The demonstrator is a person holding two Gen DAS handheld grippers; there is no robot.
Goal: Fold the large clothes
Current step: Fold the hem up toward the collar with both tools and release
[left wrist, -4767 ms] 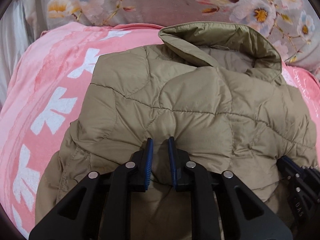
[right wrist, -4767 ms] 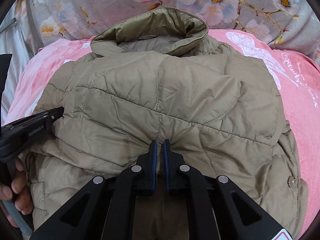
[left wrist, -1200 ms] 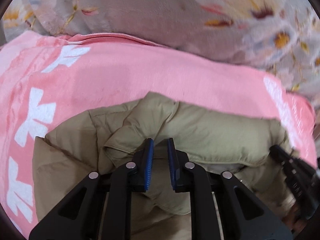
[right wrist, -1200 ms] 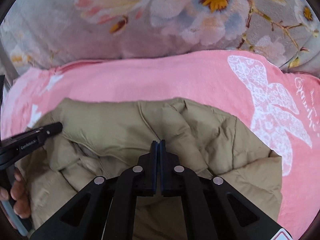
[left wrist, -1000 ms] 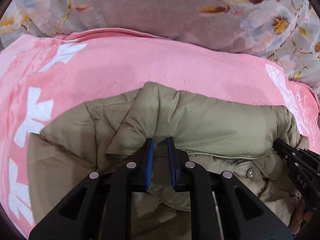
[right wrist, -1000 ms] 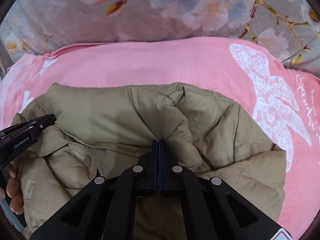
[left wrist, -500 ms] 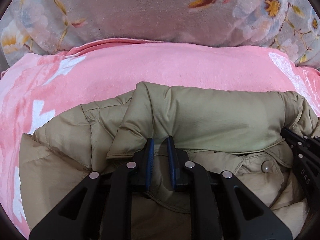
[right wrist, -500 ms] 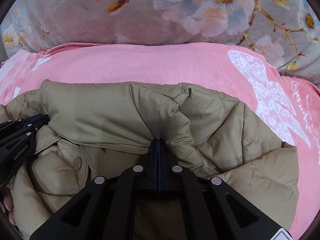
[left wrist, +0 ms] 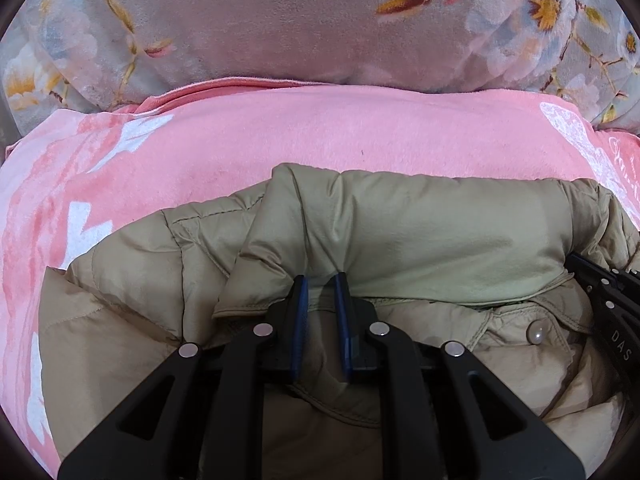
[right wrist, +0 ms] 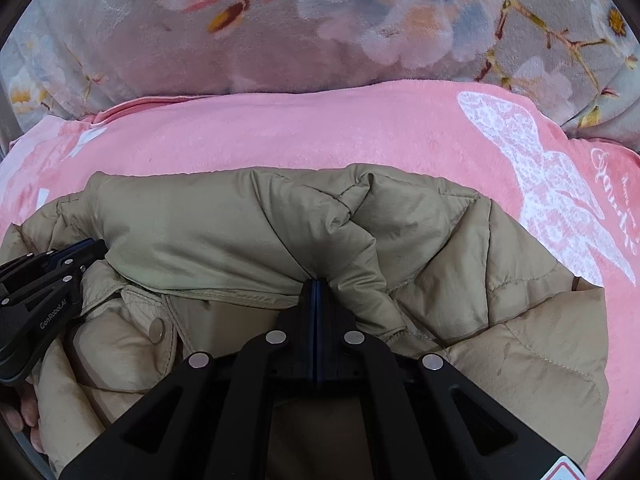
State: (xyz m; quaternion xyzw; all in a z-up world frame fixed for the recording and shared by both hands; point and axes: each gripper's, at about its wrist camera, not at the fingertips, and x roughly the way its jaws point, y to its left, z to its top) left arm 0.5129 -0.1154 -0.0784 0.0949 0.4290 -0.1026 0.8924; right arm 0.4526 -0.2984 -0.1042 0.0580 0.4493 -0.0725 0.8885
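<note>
Khaki quilted jacket [left wrist: 420,232]; pink blanket [left wrist: 320,132], white motifs; grey floral cover [right wrist: 200,40].

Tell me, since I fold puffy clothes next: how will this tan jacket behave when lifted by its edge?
The jacket will probably sag and drape: it already bunches in soft folds around the left gripper and right gripper. Its quilted padding looks puffy, so likely light for its bulk and apt to spring open. The smooth shell may slip.

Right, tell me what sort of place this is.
Most likely a bedroom, on a bed: the tan padded jacket lies on a pink plush blanket, with a grey flowered quilt bunched up behind it.
</note>
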